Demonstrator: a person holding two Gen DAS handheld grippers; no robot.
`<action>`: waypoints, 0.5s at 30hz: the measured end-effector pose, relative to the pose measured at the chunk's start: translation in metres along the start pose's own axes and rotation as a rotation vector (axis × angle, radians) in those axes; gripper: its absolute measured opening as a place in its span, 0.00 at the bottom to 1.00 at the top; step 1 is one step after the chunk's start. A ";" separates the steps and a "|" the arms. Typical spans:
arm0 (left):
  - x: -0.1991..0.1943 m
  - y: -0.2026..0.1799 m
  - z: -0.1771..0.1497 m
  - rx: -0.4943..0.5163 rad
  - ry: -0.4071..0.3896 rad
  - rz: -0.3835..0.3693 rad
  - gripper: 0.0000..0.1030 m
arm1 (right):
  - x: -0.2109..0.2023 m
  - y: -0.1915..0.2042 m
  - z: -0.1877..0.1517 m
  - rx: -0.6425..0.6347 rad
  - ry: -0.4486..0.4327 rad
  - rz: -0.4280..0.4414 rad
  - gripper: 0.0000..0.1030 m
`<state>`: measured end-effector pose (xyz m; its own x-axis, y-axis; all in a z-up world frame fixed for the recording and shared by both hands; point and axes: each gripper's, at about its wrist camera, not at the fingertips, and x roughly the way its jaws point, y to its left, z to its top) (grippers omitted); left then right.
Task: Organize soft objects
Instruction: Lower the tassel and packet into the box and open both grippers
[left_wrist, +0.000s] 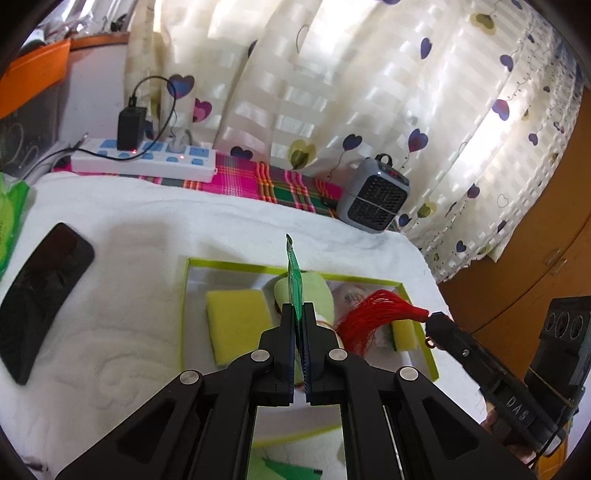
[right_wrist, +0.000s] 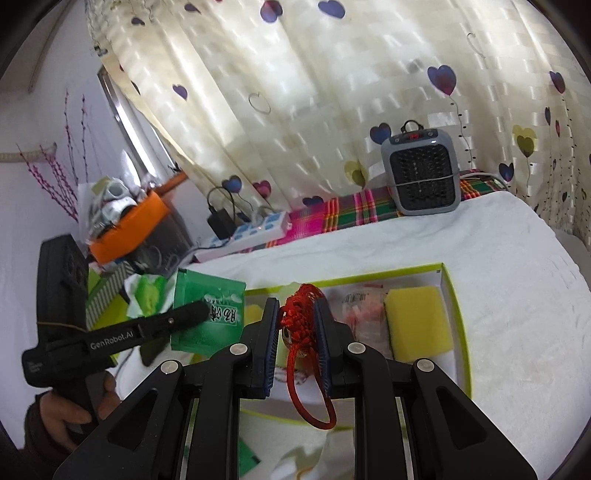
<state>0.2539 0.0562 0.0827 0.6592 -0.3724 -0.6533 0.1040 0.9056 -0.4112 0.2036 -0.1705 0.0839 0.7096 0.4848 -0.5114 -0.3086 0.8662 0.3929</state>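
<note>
I've got the tray (left_wrist: 184, 306) on the towel-covered table (left_wrist: 129, 332), in front of me. In it, left wrist view: one sponge (left_wrist: 236, 321) at left, a second sponge (left_wrist: 404, 334) at right, a rolled pad (left_wrist: 317, 291) between them toward the back. Phone (left_wrist: 40, 299) lies on the towel left of the tray. Power strip (left_wrist: 147, 162) sits behind, at the back left edge on the plaid cloth (left_wrist: 280, 181); heater (left_wrist: 373, 195) at back right, curtain (left_wrist: 351, 92) behind both. Left gripper (left_wrist: 298, 314) pinches a sachet (left_wrist: 294, 273) above the tray; right gripper (right_wrist: 295, 314) grips a knotted tassel (right_wrist: 299, 314) over it, on the left one's right.
</note>
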 end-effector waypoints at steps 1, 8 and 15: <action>0.004 0.001 0.001 0.002 0.006 0.004 0.03 | 0.005 0.001 0.000 -0.011 0.006 -0.012 0.19; 0.031 0.004 0.001 0.023 0.073 0.021 0.03 | 0.031 0.003 -0.006 -0.051 0.064 -0.057 0.19; 0.043 0.014 0.002 0.007 0.102 0.040 0.05 | 0.047 -0.001 -0.010 -0.050 0.108 -0.062 0.19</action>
<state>0.2852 0.0531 0.0498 0.5840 -0.3538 -0.7306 0.0844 0.9216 -0.3789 0.2308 -0.1473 0.0514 0.6569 0.4376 -0.6140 -0.2990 0.8988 0.3206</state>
